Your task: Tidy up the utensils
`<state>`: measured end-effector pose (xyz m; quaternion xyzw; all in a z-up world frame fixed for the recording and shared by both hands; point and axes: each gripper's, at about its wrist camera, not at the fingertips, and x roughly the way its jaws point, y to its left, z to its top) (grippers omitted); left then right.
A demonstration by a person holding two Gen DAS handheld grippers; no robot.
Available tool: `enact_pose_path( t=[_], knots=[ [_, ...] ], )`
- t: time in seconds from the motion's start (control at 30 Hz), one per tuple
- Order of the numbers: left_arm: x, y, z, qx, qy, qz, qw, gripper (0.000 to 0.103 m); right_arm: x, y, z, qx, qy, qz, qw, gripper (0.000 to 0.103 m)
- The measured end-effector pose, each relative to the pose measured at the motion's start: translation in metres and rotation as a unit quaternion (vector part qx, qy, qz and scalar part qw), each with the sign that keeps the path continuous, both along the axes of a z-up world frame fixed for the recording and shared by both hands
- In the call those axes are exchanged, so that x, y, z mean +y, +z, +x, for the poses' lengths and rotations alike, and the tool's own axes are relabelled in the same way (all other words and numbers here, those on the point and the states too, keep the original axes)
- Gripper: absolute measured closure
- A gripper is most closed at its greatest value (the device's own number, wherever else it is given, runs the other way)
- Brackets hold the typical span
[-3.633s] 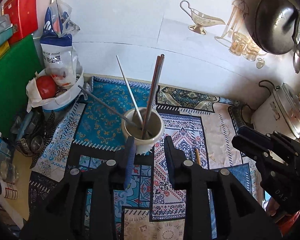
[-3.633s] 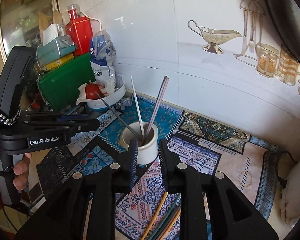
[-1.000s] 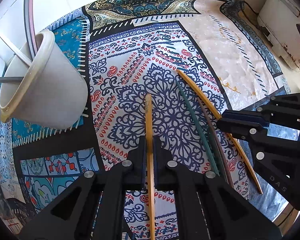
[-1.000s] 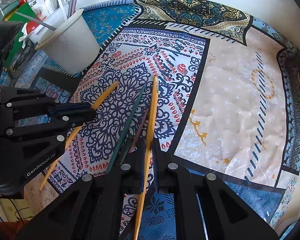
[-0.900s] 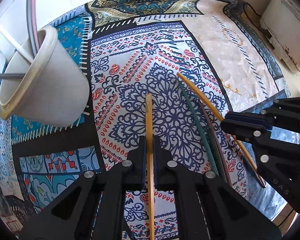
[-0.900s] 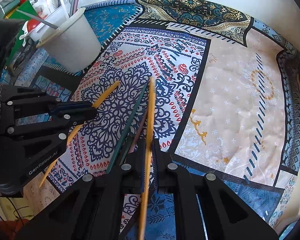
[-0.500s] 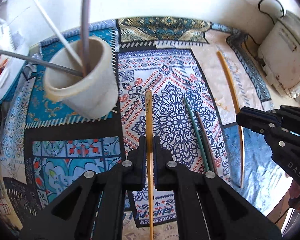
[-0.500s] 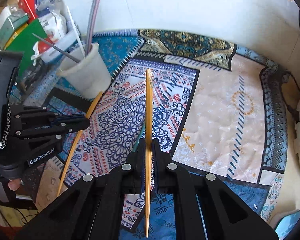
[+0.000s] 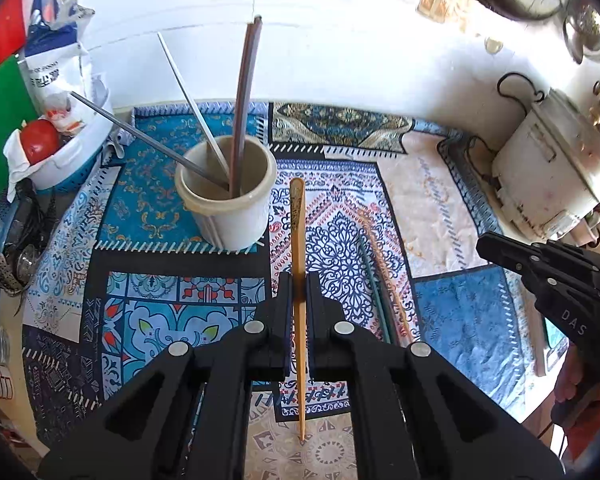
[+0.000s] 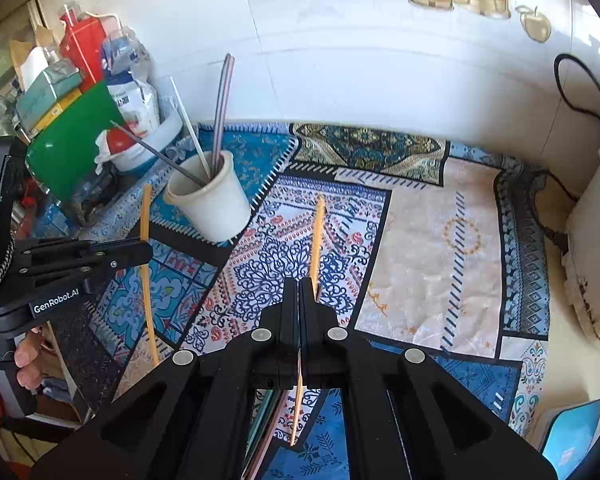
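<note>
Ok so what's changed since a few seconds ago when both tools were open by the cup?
Each tool has closed on a yellow chopstick: left tool on one, right tool on another, both lifted off the mat. The cup keeps its utensils; two chopsticks remain lying.

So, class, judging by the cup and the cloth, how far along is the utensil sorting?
Done: four sticks stand in the white cup. In hand: the left gripper is shut on one yellow chopstick, and the right gripper on another yellow chopstick, both lifted off the patterned cloth. Left: a green and a brown chopstick lie on the cloth.
</note>
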<state>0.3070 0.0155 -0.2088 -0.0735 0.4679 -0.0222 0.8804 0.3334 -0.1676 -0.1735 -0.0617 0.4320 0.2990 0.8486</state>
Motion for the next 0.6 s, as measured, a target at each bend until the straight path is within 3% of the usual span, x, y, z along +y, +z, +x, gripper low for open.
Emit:
enact_pose_path(
  t=[0.27, 0.6],
  knots=[
    [0.01, 0.033, -0.017, -0.042, 0.017, -0.003, 0.999, 0.099, 0.004, -0.011, 0.009, 0.017, 0.003, -0.026, 1.0, 0.102],
    [0.032, 0.06, -0.018, -0.074, 0.05, -0.019, 0.9958, 0.099, -0.023, -0.083, 0.071, 0.115, -0.07, -0.086, 0.987, 0.096]
  ],
)
